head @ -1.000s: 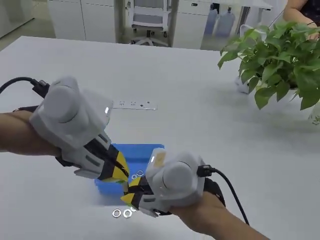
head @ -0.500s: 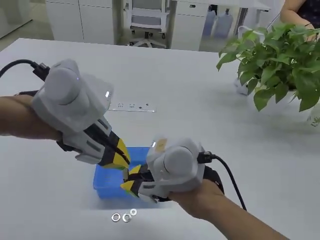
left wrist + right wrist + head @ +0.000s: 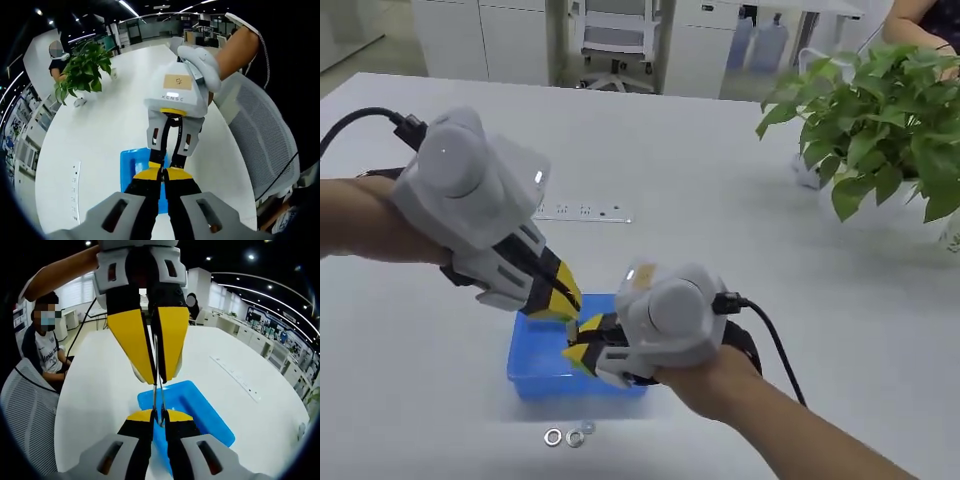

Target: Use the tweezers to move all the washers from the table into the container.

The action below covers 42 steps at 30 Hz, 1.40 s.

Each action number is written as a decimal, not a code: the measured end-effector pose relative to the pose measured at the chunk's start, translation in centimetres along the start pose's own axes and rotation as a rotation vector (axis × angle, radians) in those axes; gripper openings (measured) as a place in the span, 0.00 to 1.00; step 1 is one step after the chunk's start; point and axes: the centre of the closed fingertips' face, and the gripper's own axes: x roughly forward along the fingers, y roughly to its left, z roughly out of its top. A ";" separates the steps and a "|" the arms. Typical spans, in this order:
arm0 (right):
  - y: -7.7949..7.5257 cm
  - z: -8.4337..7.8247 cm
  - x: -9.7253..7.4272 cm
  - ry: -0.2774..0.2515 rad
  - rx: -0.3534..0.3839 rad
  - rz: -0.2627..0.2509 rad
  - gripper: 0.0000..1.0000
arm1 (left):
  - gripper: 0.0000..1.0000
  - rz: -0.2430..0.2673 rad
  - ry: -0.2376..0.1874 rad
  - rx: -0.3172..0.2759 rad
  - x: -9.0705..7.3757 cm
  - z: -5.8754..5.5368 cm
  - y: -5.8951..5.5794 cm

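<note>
The left hand-held gripper [image 3: 565, 305] and the right hand-held gripper [image 3: 578, 355] meet tip to tip, each with its jaws clenched on one end of the tweezers [image 3: 157, 390]. The tweezers' long axis runs straight from one pair of jaws to the other, in line with both. Which end is the pointed one cannot be told. They hang over the blue container [image 3: 532, 368] on the white bench [image 3: 720, 230]. Three washers [image 3: 570, 436] lie close together on the bench, just beside the container's near edge.
</note>
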 end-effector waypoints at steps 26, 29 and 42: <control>-2.3 -2.7 3.1 0.037 0.022 0.027 0.10 | 0.06 0.000 0.037 -0.015 2.7 -3.1 2.6; -2.5 -3.0 3.4 0.042 0.024 0.030 0.10 | 0.06 -0.002 0.035 -0.019 3.0 -3.3 2.8; -2.6 -4.0 4.2 0.064 0.028 0.046 0.10 | 0.06 -0.004 0.029 -0.035 3.9 -4.1 3.2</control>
